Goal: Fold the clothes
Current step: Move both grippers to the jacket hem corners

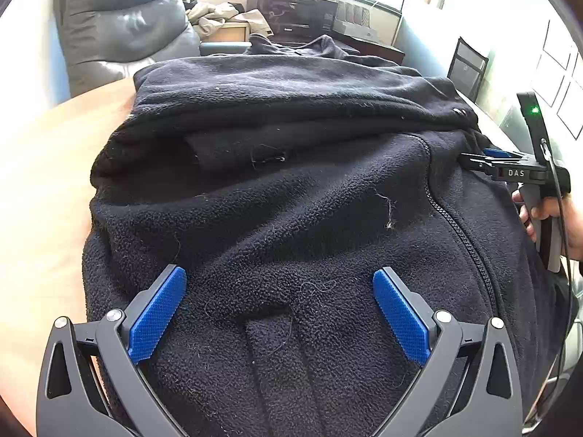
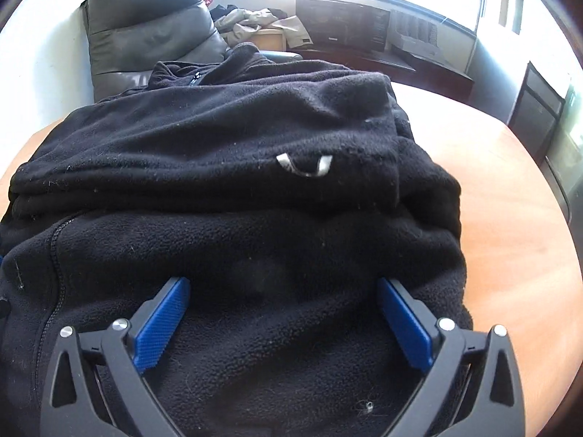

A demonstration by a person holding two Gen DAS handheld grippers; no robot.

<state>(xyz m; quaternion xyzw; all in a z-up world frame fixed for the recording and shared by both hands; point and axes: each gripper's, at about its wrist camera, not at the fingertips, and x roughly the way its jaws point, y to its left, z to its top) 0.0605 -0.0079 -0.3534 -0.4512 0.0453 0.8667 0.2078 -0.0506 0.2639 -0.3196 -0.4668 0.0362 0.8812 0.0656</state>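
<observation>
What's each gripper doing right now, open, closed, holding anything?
Left gripper: open, jaws spread over the black fleece jacket, holding nothing.
Right gripper: open, jaws spread over the same jacket, holding nothing.

- The right gripper [image 2: 284, 322] sits low in the view with its two blue-padded fingers [image 2: 162, 322] spread wide apart, nothing pinched between them.
- Under and ahead of it lies a black fleece jacket [image 2: 233, 167], bunched in thick layers, one fold stacked across the far half.
- A small white loop [image 2: 304, 165] shows on the upper fold.
- A zipper [image 2: 54, 266] runs down the jacket's left side.
- The jacket rests on a round wooden table [image 2: 510, 225].
- Behind the table stands a grey leather chair [image 2: 149, 25]; to its right are crumpled beige cloths [image 2: 251, 18].
</observation>
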